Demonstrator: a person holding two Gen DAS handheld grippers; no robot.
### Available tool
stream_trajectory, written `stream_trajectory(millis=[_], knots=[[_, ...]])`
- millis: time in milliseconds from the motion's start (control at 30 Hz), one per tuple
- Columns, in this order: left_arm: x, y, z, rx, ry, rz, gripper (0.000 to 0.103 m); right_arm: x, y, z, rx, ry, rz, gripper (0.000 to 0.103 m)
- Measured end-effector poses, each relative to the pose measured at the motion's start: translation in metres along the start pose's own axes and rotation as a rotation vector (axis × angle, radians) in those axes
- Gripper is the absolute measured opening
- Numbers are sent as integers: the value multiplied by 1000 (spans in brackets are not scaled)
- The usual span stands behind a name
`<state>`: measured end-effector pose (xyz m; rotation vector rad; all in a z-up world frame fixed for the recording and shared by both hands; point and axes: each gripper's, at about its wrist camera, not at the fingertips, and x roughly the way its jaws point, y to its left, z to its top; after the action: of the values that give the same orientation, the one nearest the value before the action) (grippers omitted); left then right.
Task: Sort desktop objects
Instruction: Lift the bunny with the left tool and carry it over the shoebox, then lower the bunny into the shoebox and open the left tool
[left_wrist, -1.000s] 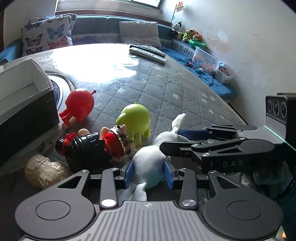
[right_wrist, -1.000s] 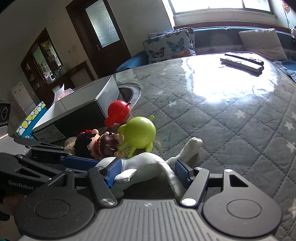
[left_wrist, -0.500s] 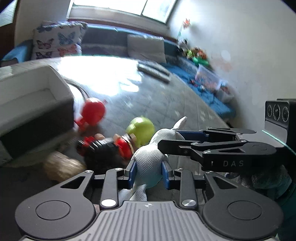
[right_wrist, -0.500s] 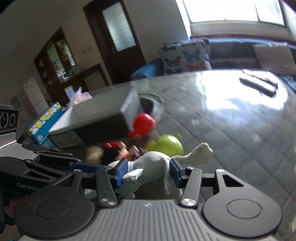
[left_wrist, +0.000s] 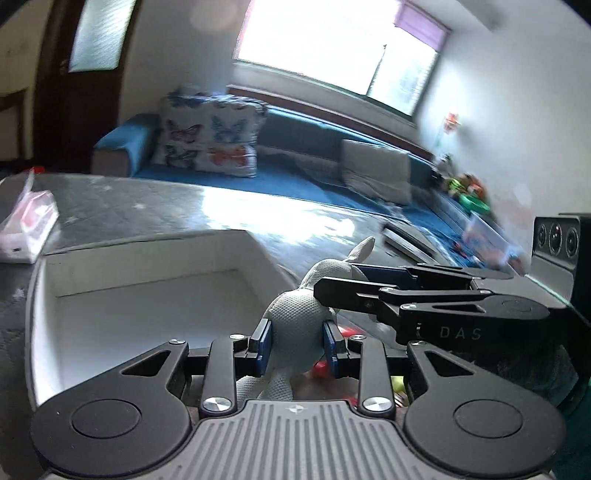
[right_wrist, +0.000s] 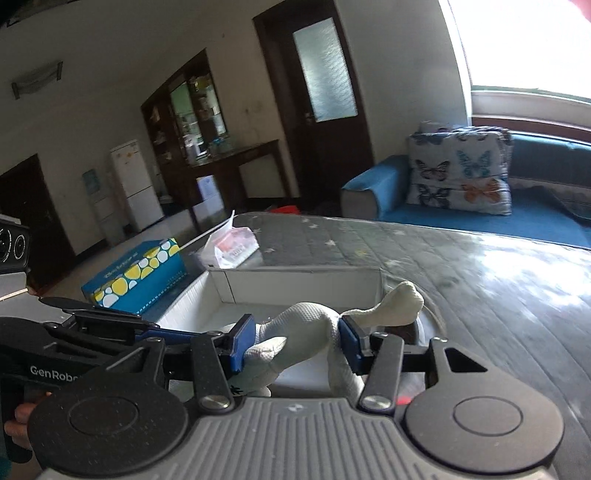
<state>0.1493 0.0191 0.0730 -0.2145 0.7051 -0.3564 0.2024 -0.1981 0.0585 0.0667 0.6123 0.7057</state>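
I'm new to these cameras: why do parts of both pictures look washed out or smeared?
Left wrist view: the window is blown out, glare whitens the quilted tabletop, and the toys by the far wall are motion-smeared. Right wrist view: the window overexposes, the tabletop glares, and fisheye bends the door.

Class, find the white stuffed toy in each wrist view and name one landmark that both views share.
Left wrist: white stuffed toy low centre, pinched by the left gripper.
Right wrist: toy low centre, pinched by the right gripper.
Shared landmark: butterfly cushion.
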Motion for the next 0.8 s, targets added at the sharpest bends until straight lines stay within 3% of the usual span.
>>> stream_trajectory(millis=[367, 600, 800], knots=[[71, 85, 33, -152, 95, 38, 32, 119, -35, 25, 131, 158, 24, 51], [100, 110, 31, -205, 136, 53, 33, 154, -43, 20, 155, 224, -11, 51], [105, 113, 29, -214, 141, 68, 38, 152, -43, 18, 155, 229, -11, 52]])
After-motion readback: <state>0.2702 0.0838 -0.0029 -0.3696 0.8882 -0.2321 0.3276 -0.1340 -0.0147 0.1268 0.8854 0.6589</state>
